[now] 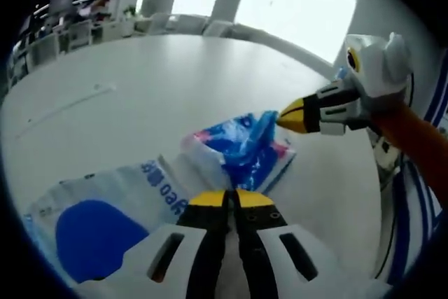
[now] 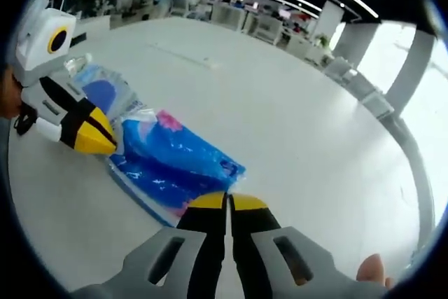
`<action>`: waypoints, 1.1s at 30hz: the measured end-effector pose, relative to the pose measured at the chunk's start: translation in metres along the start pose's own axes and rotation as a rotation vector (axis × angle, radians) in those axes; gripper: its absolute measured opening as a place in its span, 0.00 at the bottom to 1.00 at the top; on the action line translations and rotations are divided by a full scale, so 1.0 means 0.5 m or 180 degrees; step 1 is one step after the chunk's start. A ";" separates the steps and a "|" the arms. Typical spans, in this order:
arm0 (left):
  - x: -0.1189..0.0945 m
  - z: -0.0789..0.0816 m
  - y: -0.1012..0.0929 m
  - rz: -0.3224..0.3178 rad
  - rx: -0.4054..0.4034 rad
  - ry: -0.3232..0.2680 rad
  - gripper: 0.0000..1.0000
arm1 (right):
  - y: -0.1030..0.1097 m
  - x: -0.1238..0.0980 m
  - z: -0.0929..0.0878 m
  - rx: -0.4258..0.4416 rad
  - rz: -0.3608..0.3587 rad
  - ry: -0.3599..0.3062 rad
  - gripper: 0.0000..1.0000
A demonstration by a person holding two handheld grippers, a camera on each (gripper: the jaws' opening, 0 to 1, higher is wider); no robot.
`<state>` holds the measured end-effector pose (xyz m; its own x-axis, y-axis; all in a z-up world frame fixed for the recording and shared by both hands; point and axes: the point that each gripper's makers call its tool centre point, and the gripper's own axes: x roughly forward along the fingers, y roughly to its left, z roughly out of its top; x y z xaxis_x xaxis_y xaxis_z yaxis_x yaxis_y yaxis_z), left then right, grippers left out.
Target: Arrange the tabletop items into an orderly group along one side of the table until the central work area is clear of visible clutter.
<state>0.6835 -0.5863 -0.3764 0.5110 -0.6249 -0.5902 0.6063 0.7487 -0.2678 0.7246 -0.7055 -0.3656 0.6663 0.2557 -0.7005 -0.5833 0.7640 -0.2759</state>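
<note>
Centrally on a white table (image 1: 147,82) lie two plastic packs, touching end to end: a blue and pink crinkled pack (image 2: 175,162) and a clear pack with a blue oval (image 1: 94,232) printed on it. From the left gripper view, the left gripper (image 1: 227,199) has its yellow-tipped jaws pressed together at the seam between the packs; whether they pinch plastic cannot be told. From the right gripper view, the right gripper (image 2: 227,203) likewise has its jaws together, tips at the blue and pink pack's near edge. Office desks (image 2: 238,12) stand far behind.
</note>
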 end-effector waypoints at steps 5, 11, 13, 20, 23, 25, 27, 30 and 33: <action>0.000 -0.002 0.000 -0.0003 -0.0016 0.0027 0.02 | -0.002 -0.001 0.002 0.0059 -0.0009 -0.0008 0.04; -0.001 0.000 0.002 0.0004 -0.0018 0.0036 0.05 | -0.002 0.000 -0.004 0.0131 -0.0005 -0.0006 0.07; -0.002 0.000 0.002 0.0006 -0.0014 0.0037 0.05 | -0.003 -0.001 -0.005 0.0144 -0.0005 -0.0007 0.07; -0.005 0.002 0.002 0.0015 0.0012 0.0037 0.10 | -0.005 -0.003 -0.006 0.0184 -0.0016 -0.0019 0.11; -0.006 0.004 0.003 0.0023 0.0002 0.0027 0.13 | -0.007 -0.005 -0.003 0.0188 -0.0026 -0.0034 0.12; -0.008 0.005 0.002 0.0022 0.0001 0.0026 0.14 | -0.008 -0.007 -0.001 0.0183 -0.0036 -0.0043 0.12; -0.012 0.006 0.000 0.0024 0.0002 0.0017 0.17 | -0.008 -0.008 0.001 0.0188 -0.0039 -0.0049 0.13; -0.015 0.008 -0.004 0.0017 0.0004 0.0003 0.20 | -0.009 -0.014 0.005 0.0184 -0.0051 -0.0072 0.15; -0.019 0.014 -0.010 -0.0003 0.0014 -0.0026 0.21 | -0.008 -0.023 0.010 0.0172 -0.0064 -0.0094 0.16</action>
<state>0.6800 -0.5855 -0.3642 0.5153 -0.6274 -0.5838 0.6096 0.7472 -0.2649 0.7214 -0.7086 -0.3532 0.6915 0.2568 -0.6751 -0.5443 0.7998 -0.2533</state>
